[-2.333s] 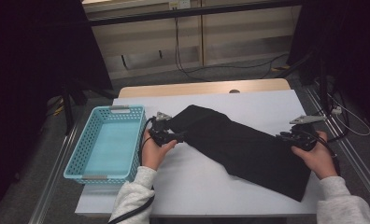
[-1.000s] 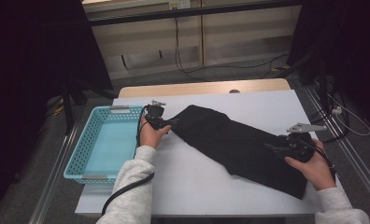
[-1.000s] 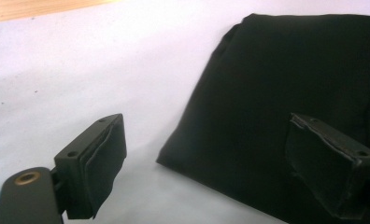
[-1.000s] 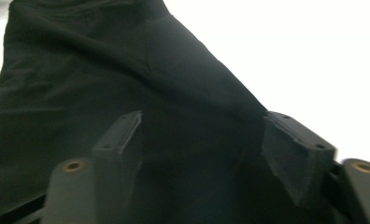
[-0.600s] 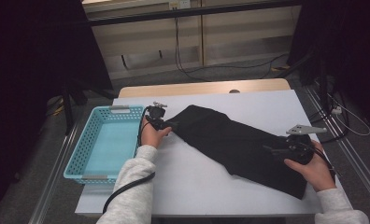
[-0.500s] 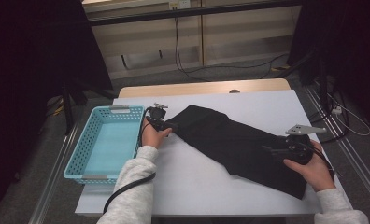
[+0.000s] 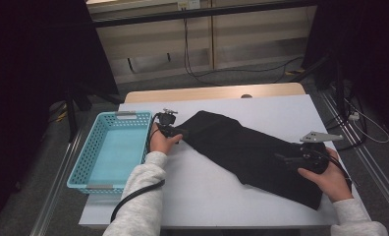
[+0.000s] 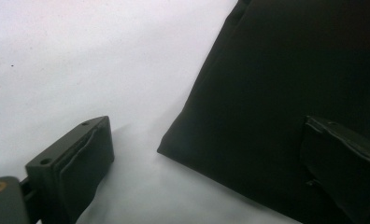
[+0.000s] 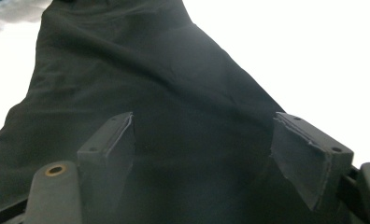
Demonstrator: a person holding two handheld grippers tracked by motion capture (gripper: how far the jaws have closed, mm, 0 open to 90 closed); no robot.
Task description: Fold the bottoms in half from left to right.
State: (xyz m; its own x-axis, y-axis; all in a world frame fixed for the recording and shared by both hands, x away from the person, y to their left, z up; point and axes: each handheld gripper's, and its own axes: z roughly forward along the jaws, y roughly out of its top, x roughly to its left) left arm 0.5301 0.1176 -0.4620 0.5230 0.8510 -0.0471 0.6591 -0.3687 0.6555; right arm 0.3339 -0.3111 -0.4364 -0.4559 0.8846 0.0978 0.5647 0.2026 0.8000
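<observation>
A black folded garment (image 7: 251,152) lies slantwise across the white table (image 7: 202,191), from the upper left to the lower right. My left gripper (image 7: 179,131) is at its upper left end, open, with one jaw over the cloth (image 8: 286,88) and the other over bare table. My right gripper (image 7: 285,160) hovers over the lower right part of the garment (image 9: 145,88), open, with both jaws spread above the cloth and nothing held between them.
A light blue plastic basket (image 7: 87,162) stands empty on the table's left side, next to my left hand. A wooden strip (image 7: 217,92) runs along the table's far edge. Cables lie on the floor beyond and to the right.
My left gripper has moved up from the garment's left edge to its upper left corner. My right gripper has shifted left and down onto the cloth. The garment lies as before.
</observation>
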